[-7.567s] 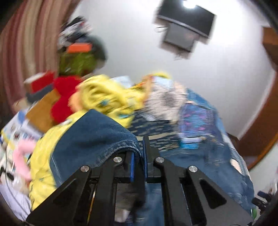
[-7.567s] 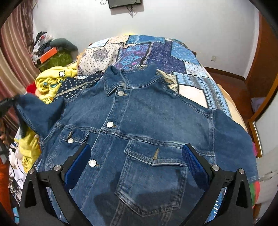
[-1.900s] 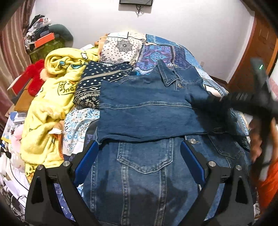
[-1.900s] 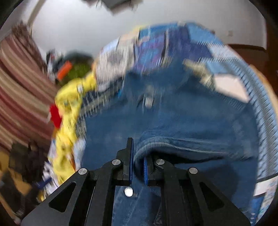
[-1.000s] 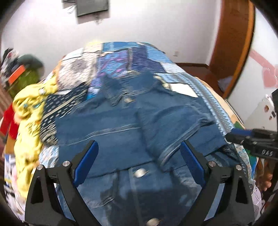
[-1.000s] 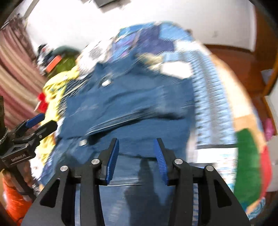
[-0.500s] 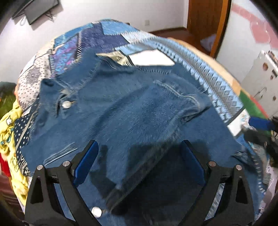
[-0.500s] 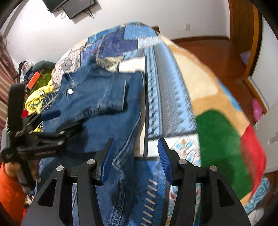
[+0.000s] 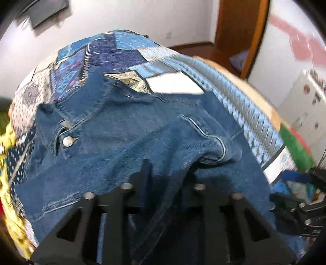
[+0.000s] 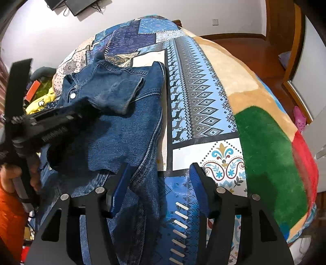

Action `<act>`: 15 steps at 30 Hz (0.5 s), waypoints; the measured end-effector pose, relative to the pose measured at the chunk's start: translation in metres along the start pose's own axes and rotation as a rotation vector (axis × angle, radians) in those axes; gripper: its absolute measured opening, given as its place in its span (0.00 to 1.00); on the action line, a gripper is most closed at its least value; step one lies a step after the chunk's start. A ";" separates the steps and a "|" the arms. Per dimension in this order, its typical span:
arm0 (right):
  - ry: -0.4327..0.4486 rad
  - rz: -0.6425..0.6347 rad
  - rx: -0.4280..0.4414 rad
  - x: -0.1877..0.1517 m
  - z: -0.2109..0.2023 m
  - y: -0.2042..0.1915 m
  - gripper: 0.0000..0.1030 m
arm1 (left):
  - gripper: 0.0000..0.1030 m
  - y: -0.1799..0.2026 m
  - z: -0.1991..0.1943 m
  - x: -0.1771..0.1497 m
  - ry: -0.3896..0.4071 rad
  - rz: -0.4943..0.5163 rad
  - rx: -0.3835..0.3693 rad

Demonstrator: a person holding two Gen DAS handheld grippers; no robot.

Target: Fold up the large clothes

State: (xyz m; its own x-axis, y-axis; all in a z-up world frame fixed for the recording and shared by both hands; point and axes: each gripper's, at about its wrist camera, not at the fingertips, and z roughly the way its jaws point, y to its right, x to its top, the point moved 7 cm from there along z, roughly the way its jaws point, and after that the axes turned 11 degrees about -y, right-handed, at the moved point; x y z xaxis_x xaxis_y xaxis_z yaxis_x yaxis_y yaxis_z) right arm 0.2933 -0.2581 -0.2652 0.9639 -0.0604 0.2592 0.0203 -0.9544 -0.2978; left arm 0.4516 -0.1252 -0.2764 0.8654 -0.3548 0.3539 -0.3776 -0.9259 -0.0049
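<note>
A blue denim jacket lies face up on the patchwork bedspread, both sleeves folded across its chest. My left gripper has narrowed its jaws around the folded right sleeve, with denim bunched between the fingers. In the right wrist view that gripper shows as a black body over the jacket. My right gripper is open and empty, low over the jacket's right edge near the hem. The right gripper also shows in the left wrist view at the right edge.
Yellow clothes are piled at the bed's left side. A dark screen hangs on the white wall. A wooden door frame and wooden floor lie to the right. The person's orange sleeve is at the lower left.
My left gripper has dropped onto the folded right sleeve and its jaws have narrowed around the denim. My right gripper let the sleeve go earlier and has moved down toward the hem edge.
</note>
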 end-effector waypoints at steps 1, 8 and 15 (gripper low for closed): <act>-0.002 -0.007 -0.010 0.001 -0.001 -0.001 0.54 | 0.15 -0.005 -0.004 0.001 0.006 -0.019 -0.010; 0.051 -0.065 -0.037 0.017 -0.021 -0.018 0.54 | 0.10 -0.082 -0.069 -0.010 0.144 -0.180 0.008; 0.123 -0.140 -0.064 0.047 -0.029 -0.050 0.58 | 0.10 -0.172 -0.118 -0.053 0.232 -0.331 0.066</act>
State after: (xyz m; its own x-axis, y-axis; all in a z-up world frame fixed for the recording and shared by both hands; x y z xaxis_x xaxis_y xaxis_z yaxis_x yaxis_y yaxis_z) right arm 0.3304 -0.2218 -0.2115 0.9131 0.0430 0.4056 0.1316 -0.9723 -0.1931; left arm 0.4319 0.0677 -0.1840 0.8362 -0.0046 0.5484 -0.0626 -0.9942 0.0871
